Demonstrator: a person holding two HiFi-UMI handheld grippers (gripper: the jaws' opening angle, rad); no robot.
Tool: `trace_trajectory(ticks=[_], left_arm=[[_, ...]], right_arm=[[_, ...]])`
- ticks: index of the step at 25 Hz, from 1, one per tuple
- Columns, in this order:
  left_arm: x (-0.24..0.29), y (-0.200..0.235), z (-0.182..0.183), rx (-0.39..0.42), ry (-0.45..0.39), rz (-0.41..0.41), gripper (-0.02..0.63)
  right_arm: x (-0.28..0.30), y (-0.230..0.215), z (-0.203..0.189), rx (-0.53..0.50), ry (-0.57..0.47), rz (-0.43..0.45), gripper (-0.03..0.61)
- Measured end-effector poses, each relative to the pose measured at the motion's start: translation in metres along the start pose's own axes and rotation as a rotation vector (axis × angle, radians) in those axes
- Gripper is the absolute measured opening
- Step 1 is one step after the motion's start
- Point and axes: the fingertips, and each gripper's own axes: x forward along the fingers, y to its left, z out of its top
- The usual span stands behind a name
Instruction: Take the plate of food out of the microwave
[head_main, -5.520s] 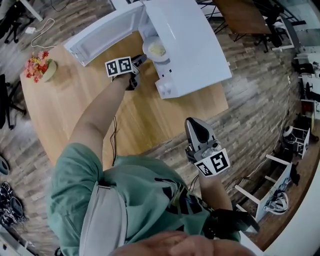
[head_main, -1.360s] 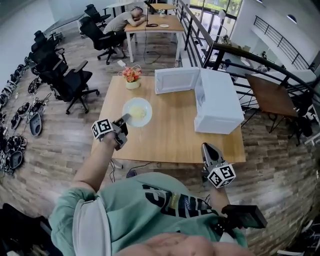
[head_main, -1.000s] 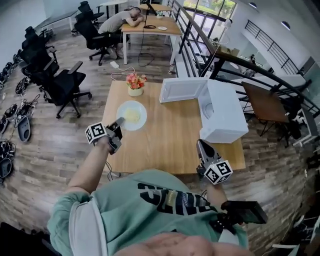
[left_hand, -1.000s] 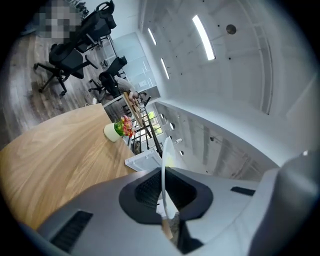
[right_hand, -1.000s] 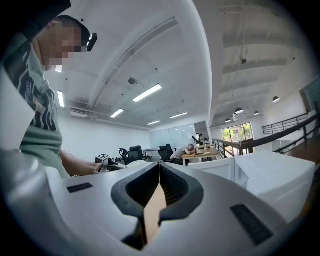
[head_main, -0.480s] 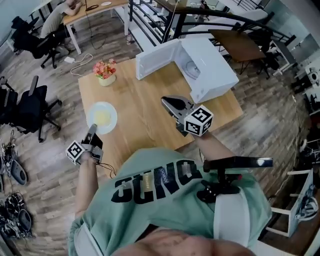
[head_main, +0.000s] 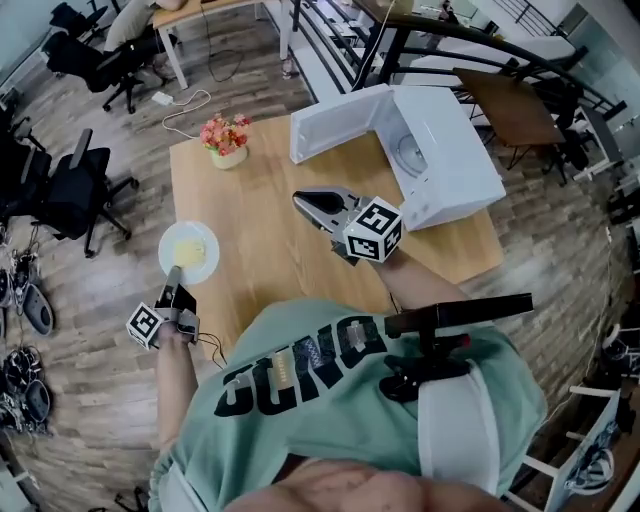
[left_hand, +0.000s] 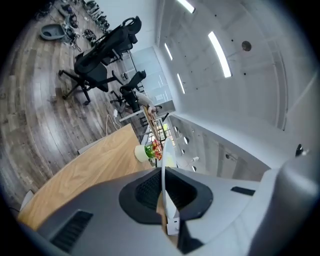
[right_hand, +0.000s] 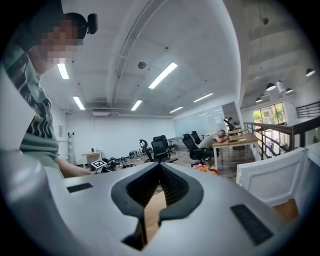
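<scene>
The white plate (head_main: 190, 250) with yellow food is at the left edge of the wooden table (head_main: 280, 250), far from the microwave. My left gripper (head_main: 176, 272) reaches it from the near side and is shut on its rim. In the left gripper view the plate rim (left_hand: 163, 185) runs edge-on between the closed jaws of the left gripper (left_hand: 163, 170). The white microwave (head_main: 440, 150) stands at the table's far right with its door (head_main: 335, 125) swung open and its inside bare. My right gripper (head_main: 300, 200) hovers over the table's middle, shut and holding nothing, as the right gripper view (right_hand: 159, 167) also shows.
A small vase of flowers (head_main: 226, 135) stands at the table's far left corner. Black office chairs (head_main: 70, 190) stand on the wood floor to the left. A railing and another table (head_main: 510, 105) lie beyond the microwave.
The right gripper has risen from beside my body to over the table's middle. The left gripper keeps its hold on the plate at the table's left edge.
</scene>
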Motion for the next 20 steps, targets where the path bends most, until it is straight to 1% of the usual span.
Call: trace_trajectory(ticks=[2,4,5,7,9,11,14,17,20], left_arm=[[-0.003,-0.005,-0.006,-0.006,-0.072,0.025,0.017],[0.001,-0.011,-0.018,-0.02,-0.127,0.026,0.017],[0.006,-0.012,-0.023,-0.007,-0.136,0.021,0.017],[0.02,-0.013,-0.039,0.025,-0.127,0.022,0.017],[0.025,-0.015,-0.06,0.011,-0.117,0.052,0.017],[0.022,-0.017,-0.075,-0.024,-0.105,0.084,0.017],[0.02,-0.019,-0.078,-0.057,-0.07,0.109,0.017],[0.028,-0.024,-0.069,-0.061,-0.028,0.077,0.017],[0.045,-0.031,-0.068,-0.051,0.003,0.032,0.017]], right_arm=[[0.006,-0.014,-0.007,0.003,0.006,0.073,0.006],[0.013,-0.034,-0.015,0.02,0.008,0.127,0.006],[0.016,-0.044,-0.017,0.023,0.003,0.149,0.006],[0.022,-0.062,-0.022,0.022,-0.012,0.186,0.006],[0.024,-0.069,-0.03,0.036,-0.03,0.217,0.006],[0.026,-0.063,-0.041,0.058,-0.039,0.242,0.006],[0.03,-0.047,-0.057,0.1,-0.019,0.242,0.006],[0.026,-0.038,-0.063,0.122,0.007,0.2,0.006],[0.009,-0.04,-0.054,0.102,0.0,0.151,0.006]])
